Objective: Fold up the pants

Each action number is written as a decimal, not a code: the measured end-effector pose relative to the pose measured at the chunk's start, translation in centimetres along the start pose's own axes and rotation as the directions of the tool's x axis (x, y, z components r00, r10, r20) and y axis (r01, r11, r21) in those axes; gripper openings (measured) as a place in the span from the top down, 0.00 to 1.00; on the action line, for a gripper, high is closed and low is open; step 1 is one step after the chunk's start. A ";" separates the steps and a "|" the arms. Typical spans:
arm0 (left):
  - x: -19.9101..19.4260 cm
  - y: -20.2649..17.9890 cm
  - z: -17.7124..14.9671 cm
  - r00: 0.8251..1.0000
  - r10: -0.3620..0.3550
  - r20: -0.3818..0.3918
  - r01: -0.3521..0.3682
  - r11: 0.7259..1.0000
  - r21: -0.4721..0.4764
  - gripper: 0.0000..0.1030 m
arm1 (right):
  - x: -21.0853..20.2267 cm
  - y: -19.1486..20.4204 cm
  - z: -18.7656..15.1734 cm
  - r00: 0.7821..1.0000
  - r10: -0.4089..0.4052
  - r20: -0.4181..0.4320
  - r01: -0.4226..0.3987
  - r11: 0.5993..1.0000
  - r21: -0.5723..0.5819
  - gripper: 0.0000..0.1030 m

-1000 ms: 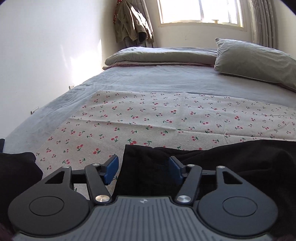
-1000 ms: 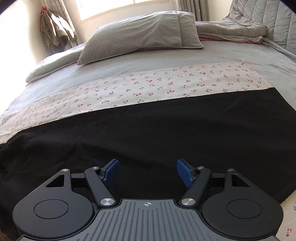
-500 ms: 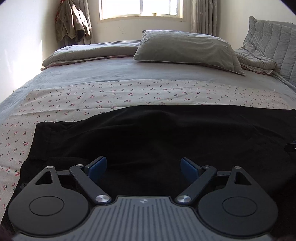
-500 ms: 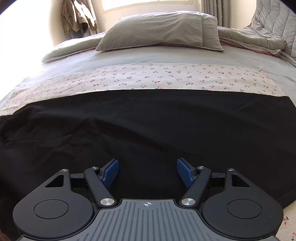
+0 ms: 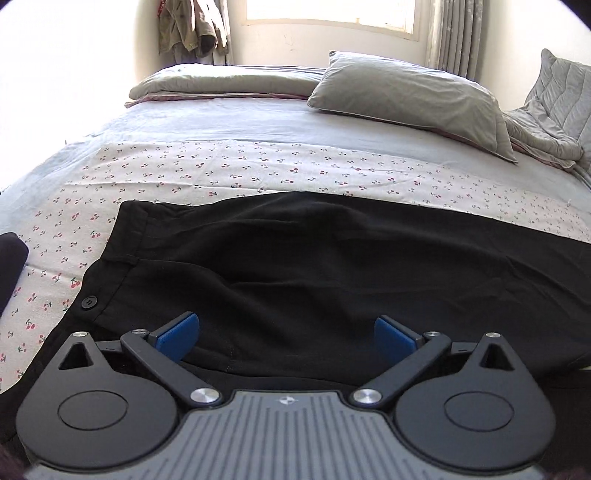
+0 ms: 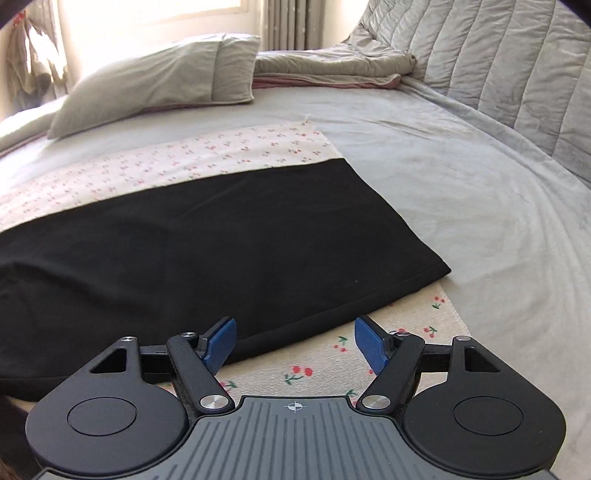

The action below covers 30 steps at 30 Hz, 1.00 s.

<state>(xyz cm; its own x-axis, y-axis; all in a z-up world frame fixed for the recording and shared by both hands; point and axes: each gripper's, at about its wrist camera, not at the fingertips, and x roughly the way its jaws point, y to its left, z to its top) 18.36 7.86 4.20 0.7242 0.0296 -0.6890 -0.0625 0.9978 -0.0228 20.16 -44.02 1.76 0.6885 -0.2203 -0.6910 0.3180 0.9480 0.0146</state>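
Observation:
Black pants lie flat across a cherry-print cloth on the bed. The waistband with a black button is at the left in the left wrist view. My left gripper is open and empty, just above the waist end. In the right wrist view the leg end of the pants stops at a hem at the right. My right gripper is open and empty over the near hem corner, its left finger above the fabric edge.
Grey pillows and a folded quilt lie at the far side of the bed. A quilted headboard rises at the right. A dark item lies at the left edge. Jackets hang by the window.
Both views have swung. The left gripper has shifted over the waistband end, with the button now showing. The right gripper has moved right to the hem end. Both stayed open.

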 end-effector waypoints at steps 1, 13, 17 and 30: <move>-0.5 -0.1 0.0 1.000 -0.003 0.001 0.003 1.000 -0.017 0.00 | -0.4 0.6 0.0 1.000 0.016 0.005 -0.016 1.000 -0.015 0.24; 1.0 1.1 -1.6 0.997 -0.017 -0.073 0.004 0.986 -0.169 0.00 | -1.2 17.2 2.5 0.948 0.316 -0.028 -0.309 0.902 -0.301 0.15; 1.9 1.5 -1.6 0.994 -0.014 -0.105 -0.007 0.980 -0.198 0.00 | 0.6 23.8 3.6 0.911 0.407 -0.062 -0.399 0.835 -0.380 0.15; 3.2 2.1 -1.7 0.989 0.028 -0.142 -0.056 0.978 -0.199 0.00 | 8.6 38.8 5.3 0.862 0.486 -0.142 -0.468 0.656 -0.593 0.18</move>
<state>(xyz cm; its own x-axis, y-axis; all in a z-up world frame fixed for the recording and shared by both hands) 19.34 9.93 0.74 0.6171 0.0487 -0.7853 -0.2386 0.9627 -0.1278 41.85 -10.37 0.27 0.6557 0.3039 -0.6911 -0.4998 0.8609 -0.0956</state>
